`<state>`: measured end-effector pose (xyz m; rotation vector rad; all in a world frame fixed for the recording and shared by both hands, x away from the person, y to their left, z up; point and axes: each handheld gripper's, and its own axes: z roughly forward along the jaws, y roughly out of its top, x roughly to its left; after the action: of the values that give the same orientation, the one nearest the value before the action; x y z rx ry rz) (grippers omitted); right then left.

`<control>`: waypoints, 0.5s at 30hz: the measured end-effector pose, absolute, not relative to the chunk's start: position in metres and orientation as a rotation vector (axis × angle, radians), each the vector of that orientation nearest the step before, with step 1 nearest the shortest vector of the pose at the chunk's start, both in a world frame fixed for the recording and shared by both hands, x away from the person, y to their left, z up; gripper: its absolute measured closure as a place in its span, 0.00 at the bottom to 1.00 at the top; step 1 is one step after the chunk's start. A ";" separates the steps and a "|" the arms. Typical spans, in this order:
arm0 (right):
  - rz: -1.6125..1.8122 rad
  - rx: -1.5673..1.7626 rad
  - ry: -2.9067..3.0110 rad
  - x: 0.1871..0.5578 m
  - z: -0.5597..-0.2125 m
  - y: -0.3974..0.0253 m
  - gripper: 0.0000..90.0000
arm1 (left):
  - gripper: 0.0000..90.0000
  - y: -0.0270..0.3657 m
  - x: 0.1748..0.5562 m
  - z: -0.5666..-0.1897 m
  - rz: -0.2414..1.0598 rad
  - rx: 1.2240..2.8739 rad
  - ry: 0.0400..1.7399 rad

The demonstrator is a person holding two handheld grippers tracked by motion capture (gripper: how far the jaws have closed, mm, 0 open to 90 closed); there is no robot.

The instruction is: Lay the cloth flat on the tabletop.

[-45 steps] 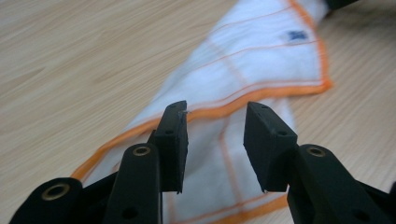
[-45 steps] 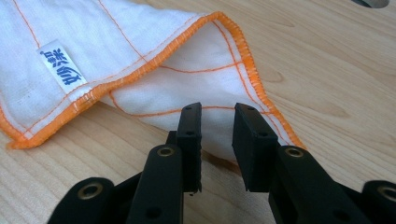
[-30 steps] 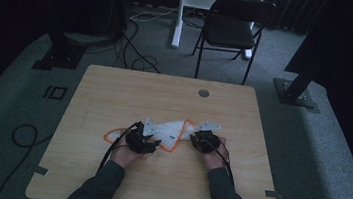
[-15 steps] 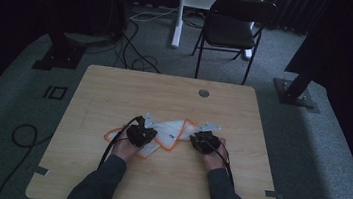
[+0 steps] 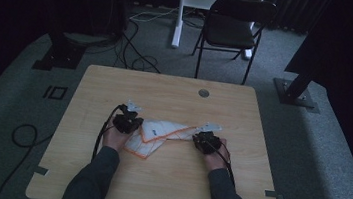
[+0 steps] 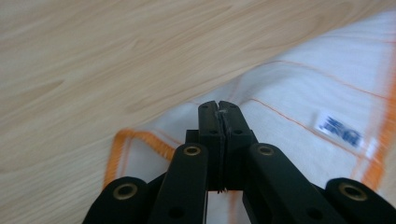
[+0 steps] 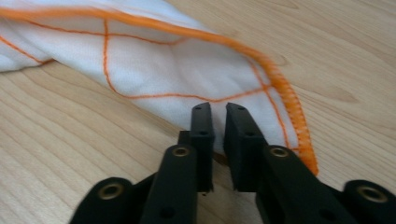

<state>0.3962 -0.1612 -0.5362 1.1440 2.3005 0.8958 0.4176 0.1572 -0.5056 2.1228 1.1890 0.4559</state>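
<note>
both grippers (image 5: 129, 119) (image 5: 201, 140) seemingly pinch the cloth's (image 5: 160, 133) ends.

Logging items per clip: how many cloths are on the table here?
1. A white cloth with orange edging lies partly folded on the table, between the left gripper and the right gripper. None appears hidden.
</note>
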 end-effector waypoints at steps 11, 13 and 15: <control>0.853 1.167 2.274 0.398 -0.534 -0.167 0.99 | 0.96 0.157 0.416 -0.510 0.438 2.141 1.193; 0.851 1.178 2.269 0.399 -0.534 -0.169 0.99 | 0.91 0.156 0.410 -0.506 0.436 2.130 1.163; 0.858 1.178 2.269 0.398 -0.535 -0.170 0.99 | 0.87 0.154 0.401 -0.500 0.454 2.134 1.120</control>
<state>0.3982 -0.1702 -0.5348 1.1782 2.2694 0.8576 0.4010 0.1537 -0.5000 2.1339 1.1196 0.4545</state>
